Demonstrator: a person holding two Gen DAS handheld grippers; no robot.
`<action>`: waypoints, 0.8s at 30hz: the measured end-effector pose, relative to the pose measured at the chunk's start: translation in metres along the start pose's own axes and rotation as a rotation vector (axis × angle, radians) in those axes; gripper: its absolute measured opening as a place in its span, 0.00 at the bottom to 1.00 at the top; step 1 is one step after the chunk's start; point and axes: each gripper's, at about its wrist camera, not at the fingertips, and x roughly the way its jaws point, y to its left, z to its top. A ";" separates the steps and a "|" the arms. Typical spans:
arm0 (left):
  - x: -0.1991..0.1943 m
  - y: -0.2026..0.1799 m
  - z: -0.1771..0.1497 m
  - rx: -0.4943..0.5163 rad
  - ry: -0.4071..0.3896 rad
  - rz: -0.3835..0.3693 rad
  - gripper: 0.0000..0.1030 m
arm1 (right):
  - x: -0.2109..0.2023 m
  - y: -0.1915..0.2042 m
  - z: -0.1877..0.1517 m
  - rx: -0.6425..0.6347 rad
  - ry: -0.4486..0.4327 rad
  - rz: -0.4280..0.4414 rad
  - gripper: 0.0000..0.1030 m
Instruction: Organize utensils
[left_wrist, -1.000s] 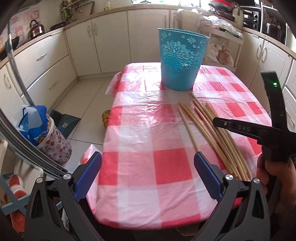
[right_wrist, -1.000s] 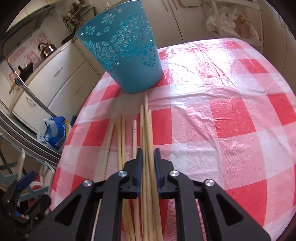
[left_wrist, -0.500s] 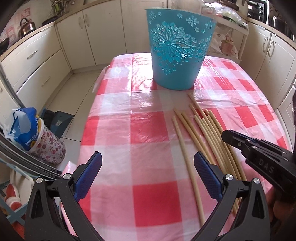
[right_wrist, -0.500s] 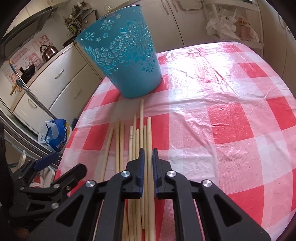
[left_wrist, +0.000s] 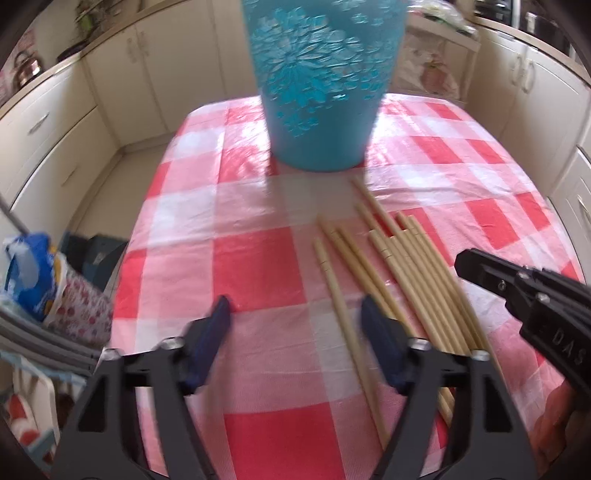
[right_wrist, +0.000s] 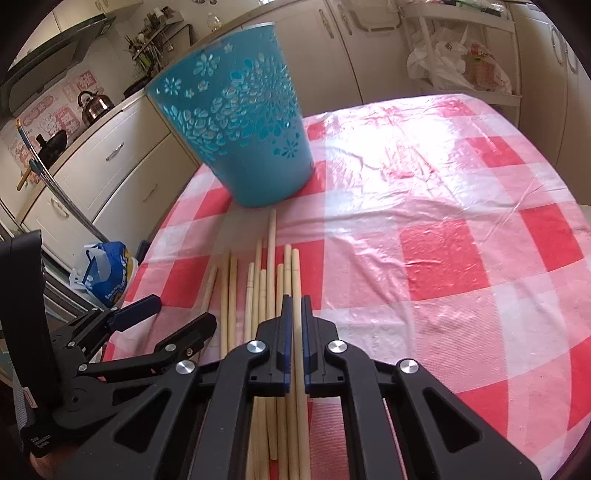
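Your right claw (right_wrist: 294, 325) is pinched narrow around one chopstick (right_wrist: 295, 280), the rightmost of the bunch, with the blue pads close on either side of it; whether they grip it firmly or only bracket it you cannot tell from here. The risk is that the neighbouring sticks (right_wrist: 258, 295) lie touching it, so a lift may drag one along or roll the bunch apart, and a grip this far toward the near end lets the long free end sag or swing. That end points at the blue bin (right_wrist: 240, 136), which stands upright just beyond the tips, so a low carry could knock its wall instead of clearing the rim. The plastic cloth (right_wrist: 443, 229) looks slick and wrinkled, so any stick nudged sideways may slide. Your left claw (left_wrist: 295, 336) is spread wide and holds nothing; it hovers low over the cloth with the leftmost stick (left_wrist: 343, 314) running between its fingers, nearer the right one, and the rest of the bunch just to its right. With both claws this close, watch that they do not bump. All the sticks lie flat on the table, none in the bin yet as far as shows.
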 end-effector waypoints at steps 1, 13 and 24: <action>0.000 -0.001 0.001 0.021 -0.002 -0.009 0.47 | 0.000 0.000 0.000 0.000 0.002 0.002 0.05; 0.006 -0.004 0.018 0.245 0.017 -0.211 0.20 | 0.013 0.008 0.003 -0.058 0.023 -0.059 0.31; 0.011 -0.023 0.026 0.478 0.006 -0.264 0.14 | 0.023 0.022 0.004 -0.202 0.043 -0.167 0.11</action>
